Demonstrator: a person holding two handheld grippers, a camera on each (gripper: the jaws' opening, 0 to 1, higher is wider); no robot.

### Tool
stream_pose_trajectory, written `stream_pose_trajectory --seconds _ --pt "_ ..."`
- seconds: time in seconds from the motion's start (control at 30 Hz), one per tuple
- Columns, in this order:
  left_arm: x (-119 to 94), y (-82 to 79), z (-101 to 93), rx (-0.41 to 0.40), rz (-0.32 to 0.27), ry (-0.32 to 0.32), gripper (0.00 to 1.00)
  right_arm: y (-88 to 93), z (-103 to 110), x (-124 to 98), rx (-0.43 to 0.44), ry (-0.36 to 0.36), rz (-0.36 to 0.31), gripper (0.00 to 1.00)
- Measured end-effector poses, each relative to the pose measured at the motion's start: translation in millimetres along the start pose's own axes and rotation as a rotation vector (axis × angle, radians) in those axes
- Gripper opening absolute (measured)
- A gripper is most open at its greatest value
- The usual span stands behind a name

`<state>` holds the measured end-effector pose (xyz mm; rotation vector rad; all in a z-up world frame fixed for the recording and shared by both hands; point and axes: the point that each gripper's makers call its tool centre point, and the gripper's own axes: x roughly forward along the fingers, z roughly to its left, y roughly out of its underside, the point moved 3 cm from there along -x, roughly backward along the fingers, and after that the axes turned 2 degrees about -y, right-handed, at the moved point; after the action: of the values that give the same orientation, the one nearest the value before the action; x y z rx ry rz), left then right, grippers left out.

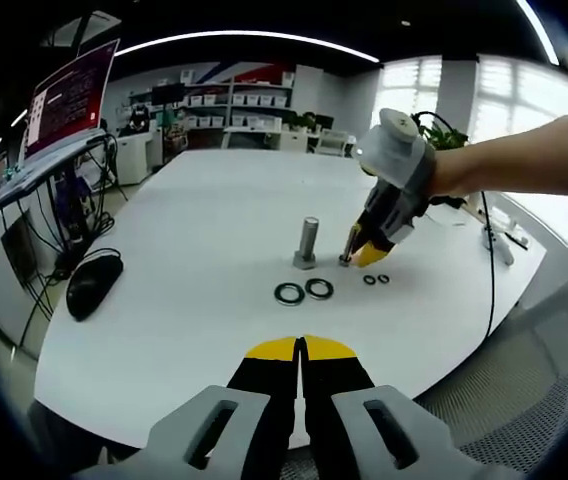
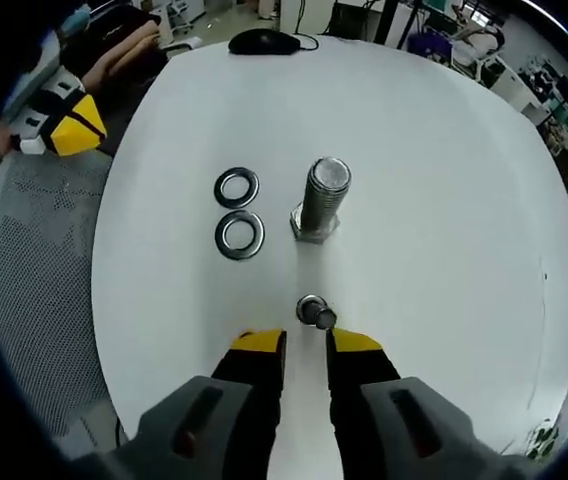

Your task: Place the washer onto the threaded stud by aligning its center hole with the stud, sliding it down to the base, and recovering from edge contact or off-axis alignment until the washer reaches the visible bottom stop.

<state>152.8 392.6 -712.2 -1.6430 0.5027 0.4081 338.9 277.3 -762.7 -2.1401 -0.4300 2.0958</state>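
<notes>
Large threaded stud (image 2: 322, 200) stands upright on its hex head near the middle of the white worktop (image 2: 444, 200); two large washers (image 2: 238, 211) lie flat beside it, close together, apart from the stud; nothing threaded on yet.

Right tool (image 2: 307, 343) is low over the worktop, jaws parted by a narrow gap; a small bolt (image 2: 315, 311) stands just ahead of the tips, not gripped as far as can be judged; in the left gripper view the same tool (image 1: 360, 252) appears tilted down at that bolt, with two small washers (image 1: 376, 279) lying just beside it.

Left tool (image 1: 301, 352) is held back at the worktop edge, jaws together, holding nothing.

Judgement: no washer picked up; task at its start.

Risks: thin flat washers offer little edge to pinch, so jaws may slip or flick one away; the two large washers sit close, so one may drag the other; knocking the small bolt over while reaching; a tilted washer would catch on the threads.
</notes>
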Motion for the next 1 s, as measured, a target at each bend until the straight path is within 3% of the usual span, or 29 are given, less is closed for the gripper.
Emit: stream_pose_trajectory --seconds 0.57,1.0 --pt "-0.5 0.0 0.7 -0.003 0.001 -0.007 0.00 1.2 4.8 -15.5 0.017 0.021 -0.090 0.24" --pt "-1.0 0.2 1.3 -0.006 0.000 -0.012 0.00 18.6 18.6 -15.5 0.010 -0.017 -0.093 0.26"
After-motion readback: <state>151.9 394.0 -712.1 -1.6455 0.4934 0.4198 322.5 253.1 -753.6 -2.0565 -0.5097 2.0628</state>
